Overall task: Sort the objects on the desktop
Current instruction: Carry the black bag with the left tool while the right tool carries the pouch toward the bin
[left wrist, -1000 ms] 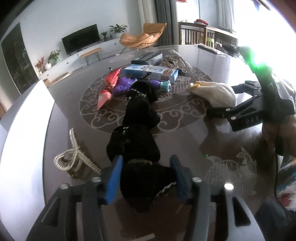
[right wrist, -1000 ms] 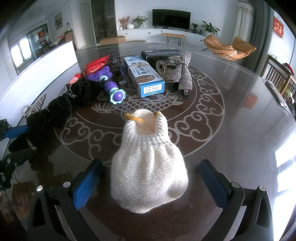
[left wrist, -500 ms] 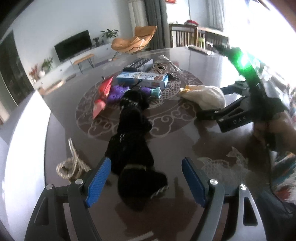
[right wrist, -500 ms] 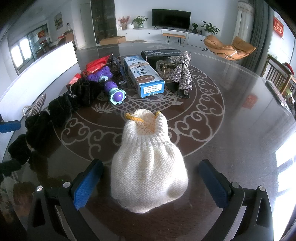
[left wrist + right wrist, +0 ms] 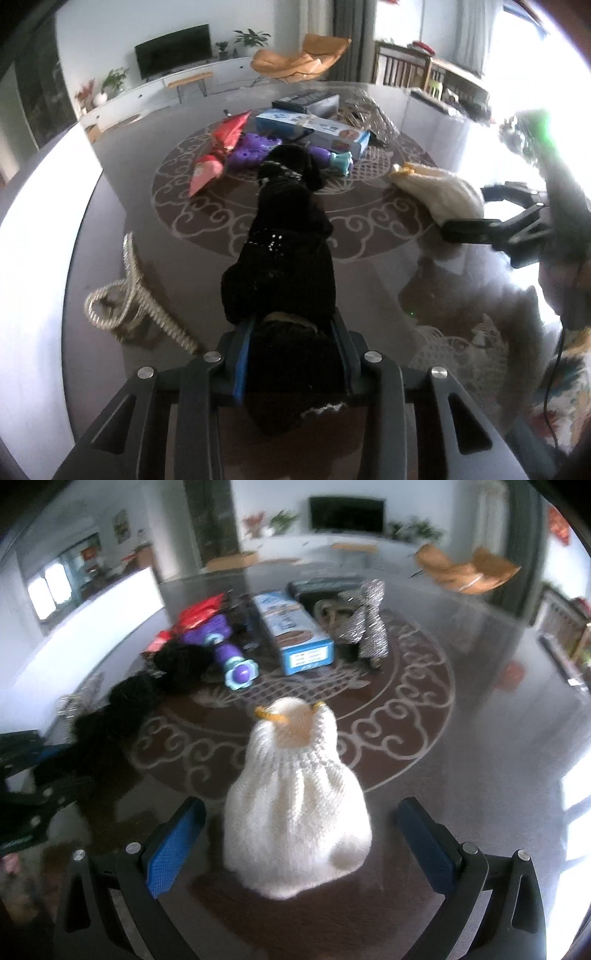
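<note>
Both grippers sit low over your counter (image 5: pixel 369 280): left gripper (image 5: pixel 291 354) jaws just closed, clamping the black fabric (image 5: pixel 284 258); right gripper (image 5: pixel 299 834) jaws gape around the white knit piece (image 5: pixel 295 812).

A dark glossy round table (image 5: pixel 480 738) with a pale scroll medallion carries a white knit hat (image 5: pixel 295 812), black scarf (image 5: pixel 288 251), silver hair claw (image 5: pixel 125 302), purple toy (image 5: pixel 225 653), blue box (image 5: pixel 295 635), red packets (image 5: pixel 221 147) and silver bow (image 5: pixel 365 627)
</note>
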